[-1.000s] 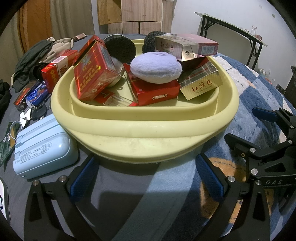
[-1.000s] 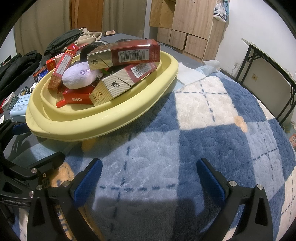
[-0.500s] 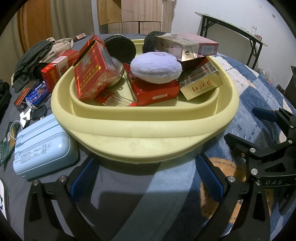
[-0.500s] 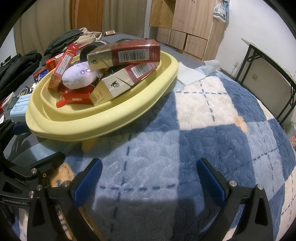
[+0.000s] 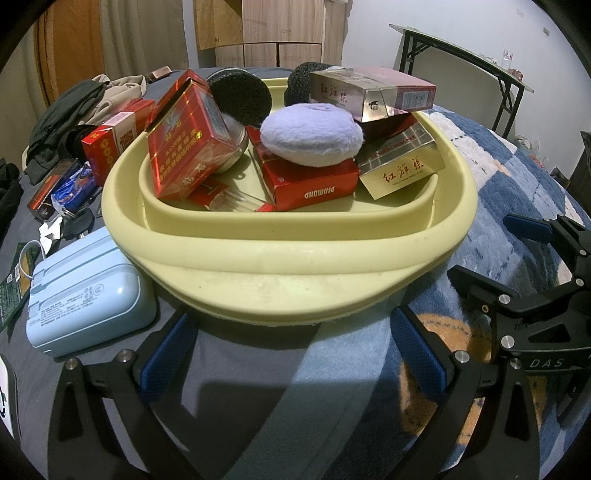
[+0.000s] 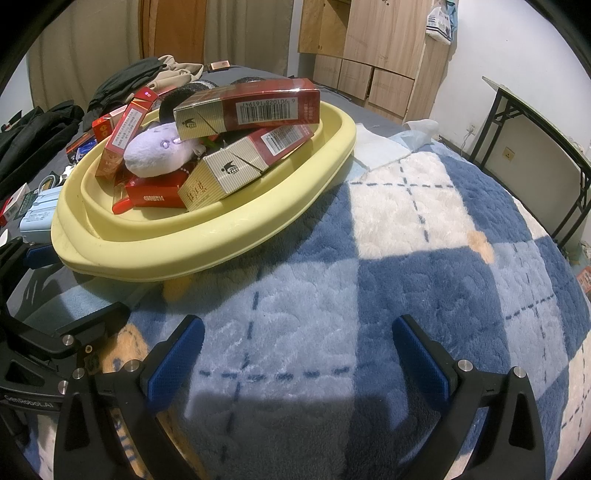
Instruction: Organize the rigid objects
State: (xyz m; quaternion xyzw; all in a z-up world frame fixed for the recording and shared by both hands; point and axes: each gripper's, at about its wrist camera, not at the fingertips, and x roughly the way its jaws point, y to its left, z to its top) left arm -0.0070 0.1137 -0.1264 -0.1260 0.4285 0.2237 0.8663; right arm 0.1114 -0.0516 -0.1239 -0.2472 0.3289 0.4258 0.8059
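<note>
Under me spreads a plush fleece blanket in blue, white and pale-blue checks (image 6: 424, 258), with a plain grey bedsheet (image 5: 22, 229) beside it on my left. At the far end of the sheet I see a heap of dark green and beige clothes (image 5: 70, 110). Behind that hang beige curtains (image 6: 240, 33), next to a light wooden wardrobe with drawers (image 6: 388, 44). A black-framed folding table (image 6: 535, 110) stands along the white wall on my right, a small wall socket (image 6: 509, 152) showing beneath it.

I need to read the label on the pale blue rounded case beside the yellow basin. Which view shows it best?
The left wrist view: the pale blue rounded case lies close and whole, print visible. In the right wrist view it is only a small sliver behind the yellow basin.
</note>
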